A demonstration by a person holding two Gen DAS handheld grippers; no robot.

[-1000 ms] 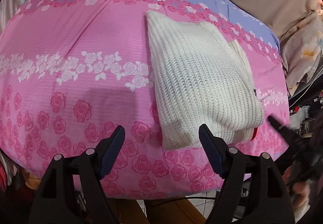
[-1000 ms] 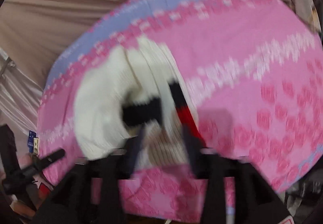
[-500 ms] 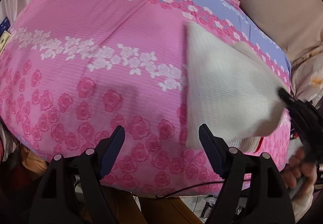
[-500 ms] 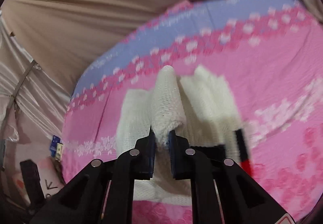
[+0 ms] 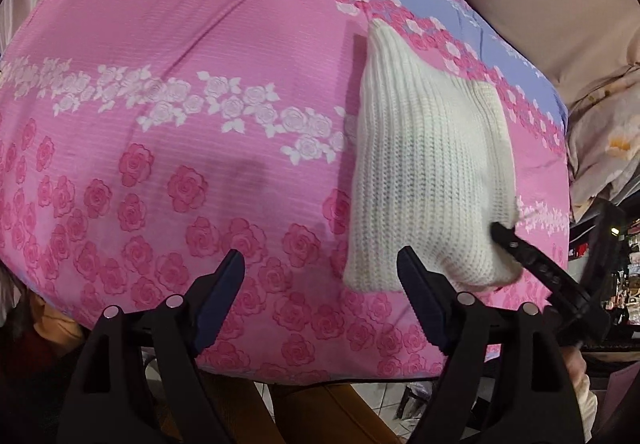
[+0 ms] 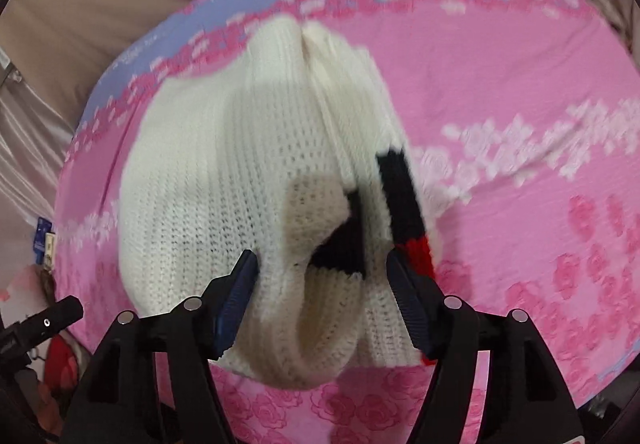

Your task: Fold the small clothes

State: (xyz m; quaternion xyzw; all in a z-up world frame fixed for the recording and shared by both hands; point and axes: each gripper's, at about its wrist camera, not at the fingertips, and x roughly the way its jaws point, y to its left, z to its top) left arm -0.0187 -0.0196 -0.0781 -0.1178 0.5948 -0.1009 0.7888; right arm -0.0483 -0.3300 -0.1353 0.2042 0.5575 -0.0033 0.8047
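White knit sweater [image 5: 432,180] folded, black-red trim, lying on bedspread

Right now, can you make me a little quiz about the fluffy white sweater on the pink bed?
1. True or false: the left gripper is holding the white sweater.
2. Which colours show on the sweater besides white? A) green and yellow B) black and red C) blue and orange
3. Fill in: the bedspread is printed with pink and white ____.

Key:
1. False; its jaws are open over the bedspread, beside the sweater.
2. B, seen in the right wrist view.
3. Roses.
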